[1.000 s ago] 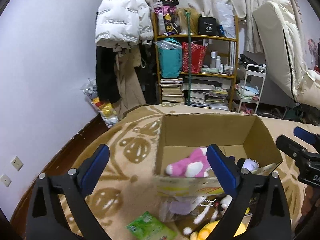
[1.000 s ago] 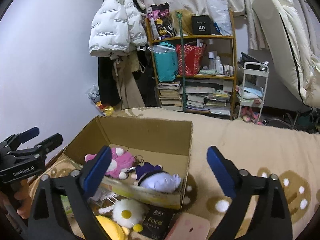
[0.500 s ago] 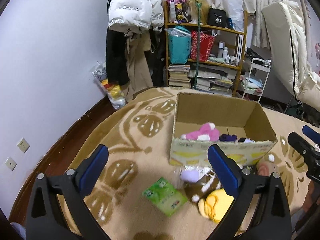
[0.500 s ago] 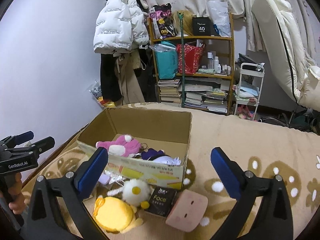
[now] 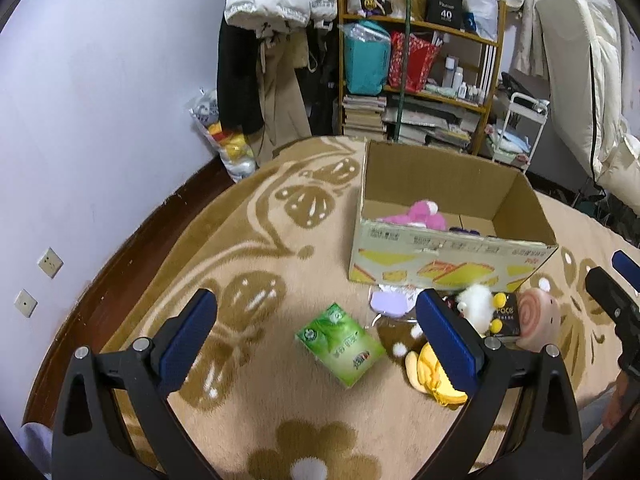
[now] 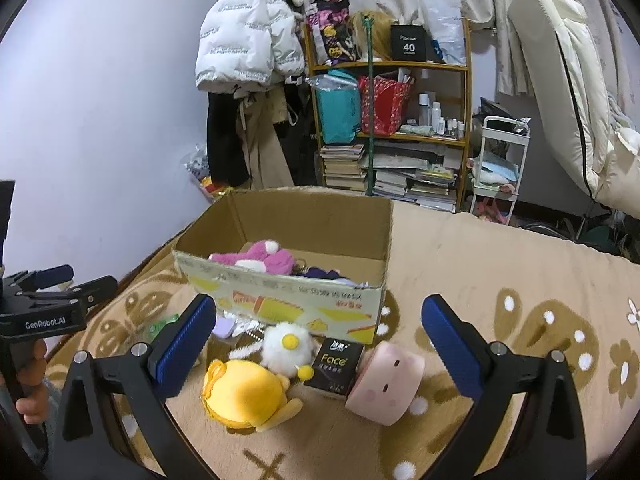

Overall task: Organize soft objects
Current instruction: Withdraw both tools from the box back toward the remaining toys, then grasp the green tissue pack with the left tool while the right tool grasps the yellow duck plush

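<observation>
An open cardboard box (image 5: pixel 448 268) (image 6: pixel 288 296) sits on the patterned blanket, holding a pink plush (image 6: pixel 256 258) (image 5: pixel 420 216) and a purple plush (image 6: pixel 320 273). In front of it lie a yellow plush (image 6: pixel 244 396) (image 5: pixel 430 376), a white fluffy plush (image 6: pixel 286 344) (image 5: pixel 476 304), a pink roll-shaped plush (image 6: pixel 386 380) (image 5: pixel 536 318) and a lilac soft item (image 5: pixel 390 302). My left gripper (image 5: pixel 316 342) is open and empty above the blanket near a green packet (image 5: pixel 340 342). My right gripper (image 6: pixel 318 344) is open and empty above the plush pile.
A black "Face" box (image 6: pixel 334 366) lies between the white and pink plush. A wooden shelf (image 6: pixel 388 132) with books and bags, hanging coats (image 6: pixel 244 40), a white cart (image 6: pixel 500 168) and a wall (image 5: pixel 100 120) stand behind the bed.
Both grippers have pulled back and up from the box, so the plush pile and the green packet in front of it now show. Both stayed open and empty.
</observation>
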{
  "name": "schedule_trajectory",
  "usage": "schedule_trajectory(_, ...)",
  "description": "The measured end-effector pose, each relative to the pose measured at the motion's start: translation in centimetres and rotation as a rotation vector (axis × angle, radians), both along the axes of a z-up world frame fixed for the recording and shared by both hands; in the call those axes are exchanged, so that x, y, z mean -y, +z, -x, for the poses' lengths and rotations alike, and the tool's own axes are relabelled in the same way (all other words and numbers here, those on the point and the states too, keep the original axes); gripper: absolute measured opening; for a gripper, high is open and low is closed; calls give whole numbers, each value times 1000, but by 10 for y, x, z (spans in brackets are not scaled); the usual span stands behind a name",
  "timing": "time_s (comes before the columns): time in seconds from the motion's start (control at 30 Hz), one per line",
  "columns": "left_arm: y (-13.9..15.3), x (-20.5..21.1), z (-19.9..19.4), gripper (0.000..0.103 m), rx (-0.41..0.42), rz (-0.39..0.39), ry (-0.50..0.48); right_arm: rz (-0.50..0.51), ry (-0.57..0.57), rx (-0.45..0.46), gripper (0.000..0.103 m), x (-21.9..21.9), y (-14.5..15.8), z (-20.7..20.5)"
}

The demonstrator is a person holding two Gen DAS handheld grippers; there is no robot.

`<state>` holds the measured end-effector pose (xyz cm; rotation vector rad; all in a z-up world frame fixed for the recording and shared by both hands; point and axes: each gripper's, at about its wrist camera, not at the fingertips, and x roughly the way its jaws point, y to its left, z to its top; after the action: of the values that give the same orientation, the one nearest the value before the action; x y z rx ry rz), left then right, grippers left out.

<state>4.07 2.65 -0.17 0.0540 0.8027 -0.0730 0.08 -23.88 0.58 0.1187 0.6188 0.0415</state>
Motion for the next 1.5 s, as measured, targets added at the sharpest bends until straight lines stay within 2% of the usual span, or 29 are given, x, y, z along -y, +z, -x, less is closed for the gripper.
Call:
schedule_trajectory(0.37,-28,2,-23,99,-122,19,-11,16,40,-73,103,-16,-24,-11)
schedule_trajectory(0.63,-55,10,-40,99,-224,-14,-33,43,75,-144,103,-32,-45,-27)
schedule_trajectory(1.0,-89,15,-63,99,-360,-21,-40,72,128,-271,103,-50,-81,-44)
schedule_trajectory(1.5,-127,21,-85,97,-479,-33,-49,76,200,-372,103,-72,-113,-57)
